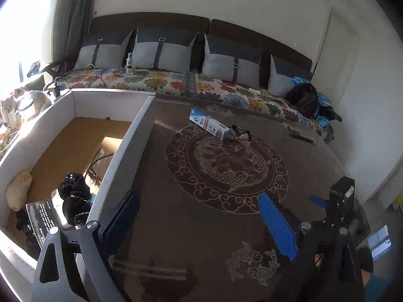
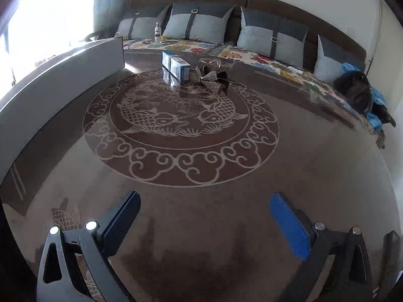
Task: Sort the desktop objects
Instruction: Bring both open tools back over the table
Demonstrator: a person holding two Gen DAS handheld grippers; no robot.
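Observation:
A blue-and-white toothpaste carton point(image 1: 210, 124) lies on the dark fish-patterned table point(image 1: 201, 226), with a glittery bow point(image 1: 239, 136) touching its right end. The right wrist view shows the same carton point(image 2: 176, 68) and bow point(image 2: 210, 77) far off on the table point(image 2: 302, 176). A white cardboard box point(image 1: 126, 146) at the left holds a black fabric item point(image 1: 74, 196), a yellowish soft thing point(image 1: 19, 191) and a dark printed card point(image 1: 42, 220). My left gripper point(image 1: 199, 202) hovers open beside the box's wall, nothing between its fingers. My right gripper point(image 2: 205, 203) is open over bare table, also empty.
A sofa point(image 1: 176, 80) with grey cushions and a floral cover runs behind the table; a small bottle point(image 1: 129, 63) stands on it. A dark bag point(image 1: 304, 98) lies at its right end. A white cat point(image 1: 22, 105) sits left of the box. The box's outer wall point(image 2: 63, 85) borders the table's left.

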